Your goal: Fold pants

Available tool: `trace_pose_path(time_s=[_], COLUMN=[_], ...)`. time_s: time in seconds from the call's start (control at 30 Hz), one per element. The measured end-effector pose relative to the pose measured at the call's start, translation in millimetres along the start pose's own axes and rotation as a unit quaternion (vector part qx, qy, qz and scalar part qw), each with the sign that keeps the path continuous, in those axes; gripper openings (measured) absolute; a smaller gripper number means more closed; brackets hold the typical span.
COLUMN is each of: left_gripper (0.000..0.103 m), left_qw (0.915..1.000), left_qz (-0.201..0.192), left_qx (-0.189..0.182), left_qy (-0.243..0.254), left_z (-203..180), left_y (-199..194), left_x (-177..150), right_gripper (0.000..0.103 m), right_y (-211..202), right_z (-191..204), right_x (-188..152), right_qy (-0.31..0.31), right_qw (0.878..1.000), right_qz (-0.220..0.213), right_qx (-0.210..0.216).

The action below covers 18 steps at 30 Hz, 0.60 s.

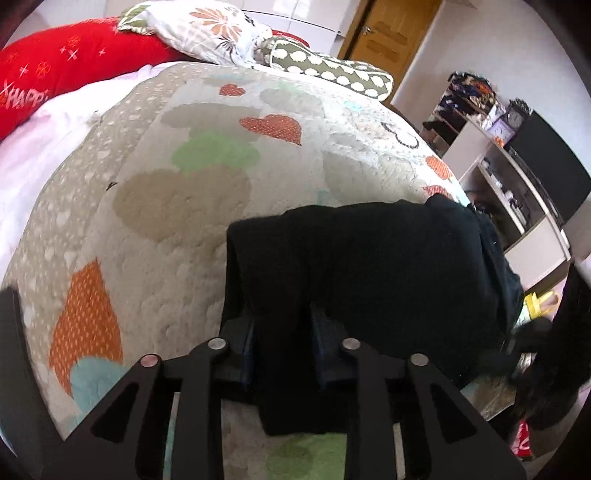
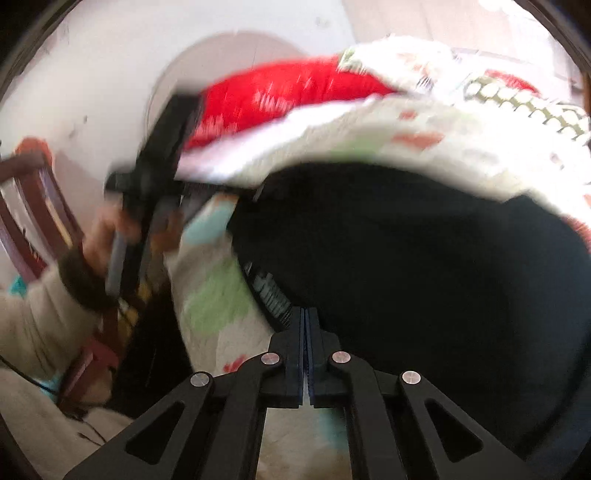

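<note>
Left wrist view is showing the black pants (image 1: 369,266) lying bunched on the heart-patterned quilt (image 1: 177,192) near the bed's edge, with the left gripper (image 1: 282,325) spread apart and its fingers straddling a fold of the dark cloth, while a red pillow (image 1: 66,70), a wooden door (image 1: 391,29) and white shelves (image 1: 517,192) are sitting beyond. Right wrist view, badly blurred, is showing the right gripper (image 2: 305,325) clenched at the pants' (image 2: 424,266) edge, though whether cloth is pinched cannot be told; only here is the person's left hand (image 2: 114,236) appearing, beside a dark wooden chair (image 2: 33,206).
</note>
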<state>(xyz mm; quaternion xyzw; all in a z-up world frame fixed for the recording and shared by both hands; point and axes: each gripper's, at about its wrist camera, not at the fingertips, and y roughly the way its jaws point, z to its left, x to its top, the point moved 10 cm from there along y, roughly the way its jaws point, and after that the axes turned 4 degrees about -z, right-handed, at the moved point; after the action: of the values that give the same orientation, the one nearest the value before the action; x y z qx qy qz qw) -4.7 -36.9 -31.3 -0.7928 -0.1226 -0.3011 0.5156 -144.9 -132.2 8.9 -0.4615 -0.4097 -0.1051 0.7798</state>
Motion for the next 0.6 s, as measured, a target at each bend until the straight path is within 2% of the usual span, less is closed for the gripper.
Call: trace_pose_path(time_s=[0.03,0.07,0.1,0.2,0.33,0.43,0.47,0.5,0.53,0.57,0.6], left_gripper=[0.047,0.058,0.074,0.077,0.077,0.077,0.077,0.077,0.077,0.077,0.076], left_qw=[1.0,0.9997,0.9992,0.998,0.9983,0.9991,0.9993,0.9995,0.9997,0.9999,1.0], left_qz=[-0.005,-0.017,-0.028,-0.039,-0.026,-0.014,-0.013,-0.012,-0.009,-0.002,0.002], left_qx=[0.003,0.011,0.017,0.02,0.018,0.01,0.006,0.001,-0.005,-0.01,-0.003], left_qy=[-0.004,-0.013,-0.022,-0.046,-0.049,-0.039,-0.034,-0.028,-0.021,-0.01,0.004], left_z=[2.6,8.0,12.5,22.3,20.4,9.5,3.6,-1.7,-7.3,-13.8,-17.5], left_y=[-3.5,-9.4,-13.7,-20.3,-14.1,-2.9,1.1,4.5,8.1,12.3,16.1], left_x=[0.1,1.2,2.5,4.4,6.1,8.2,9.3,9.5,8.3,5.3,2.3], right_gripper=[0.027,0.06,0.082,0.082,0.082,0.079,0.07,0.042,0.026,0.011,0.01], right_y=[-6.8,-13.3,-17.2,-14.4,8.3,36.0,47.0,55.0,63.2,66.6,64.8], right_z=[-14.3,-31.8,-51.5,-110.9,-158.7,-182.0,-184.2,-183.2,-182.5,-181.7,-180.5], right_x=[10.6,21.9,33.6,58.1,71.2,64.9,57.3,51.1,43.1,41.5,42.9], right_qy=[0.004,0.012,0.023,0.045,0.065,0.067,0.066,0.062,0.055,0.052,0.048], right_qw=[1.0,0.998,0.996,0.989,0.987,0.987,0.987,0.986,0.985,0.986,0.987], right_qz=[-0.012,-0.026,-0.039,-0.043,-0.014,0.033,0.055,0.074,0.095,0.097,0.089], right_qx=[-0.024,-0.049,-0.071,-0.13,-0.148,-0.145,-0.138,-0.133,-0.13,-0.126,-0.126])
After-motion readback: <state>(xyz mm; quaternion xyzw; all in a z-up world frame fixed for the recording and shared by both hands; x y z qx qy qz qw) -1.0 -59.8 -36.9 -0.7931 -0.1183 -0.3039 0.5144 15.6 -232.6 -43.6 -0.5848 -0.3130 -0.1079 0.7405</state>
